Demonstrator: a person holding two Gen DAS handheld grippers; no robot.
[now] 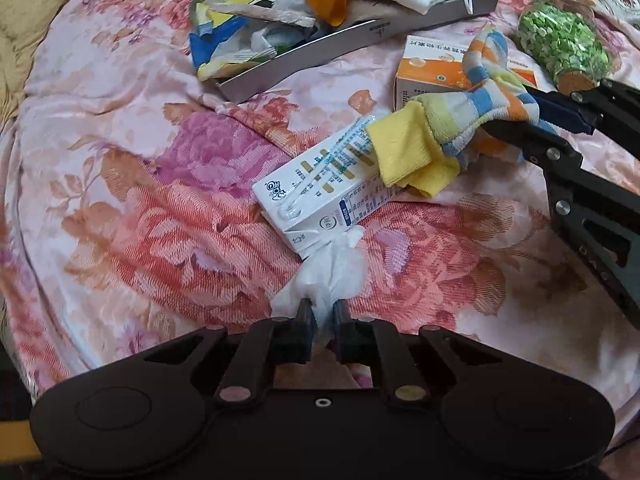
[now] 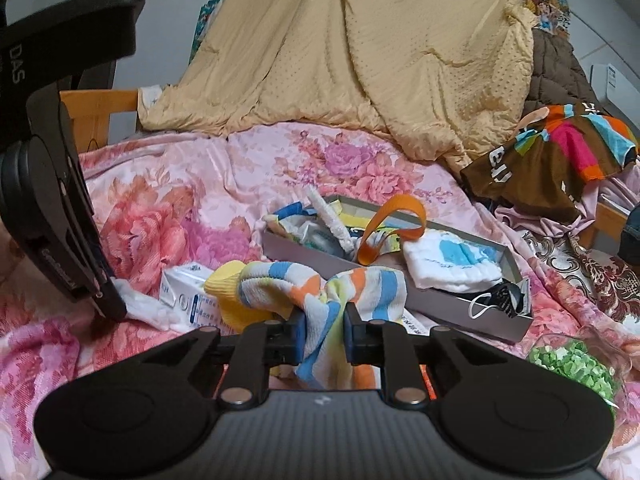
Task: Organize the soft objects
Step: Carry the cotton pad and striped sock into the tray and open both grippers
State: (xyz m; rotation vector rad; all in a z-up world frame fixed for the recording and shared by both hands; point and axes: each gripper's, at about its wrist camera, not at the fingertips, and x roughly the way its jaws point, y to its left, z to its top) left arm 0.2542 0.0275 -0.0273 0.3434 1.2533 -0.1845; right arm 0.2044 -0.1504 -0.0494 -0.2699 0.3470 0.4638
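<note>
The left gripper (image 1: pixel 320 310) is pointing steeply down at the floral bedspread (image 1: pixel 120 200), its 2 jaws pressed together and pinching a white tissue (image 1: pixel 328 276). The tissue is bunching up just beyond the fingertips, touching the near end of a milk carton (image 1: pixel 320 184). The right gripper (image 2: pixel 325 320) is reaching in nearly level, its jaws clamping a striped sock (image 2: pixel 320 292). The sock is draping out to the left of the jaws, its yellow cuff lying on the carton. Farther off, a grey tray (image 1: pixel 280 70) is holding more cloths. A jar (image 1: pixel 560 44) of green bits is lying at the right.
</note>
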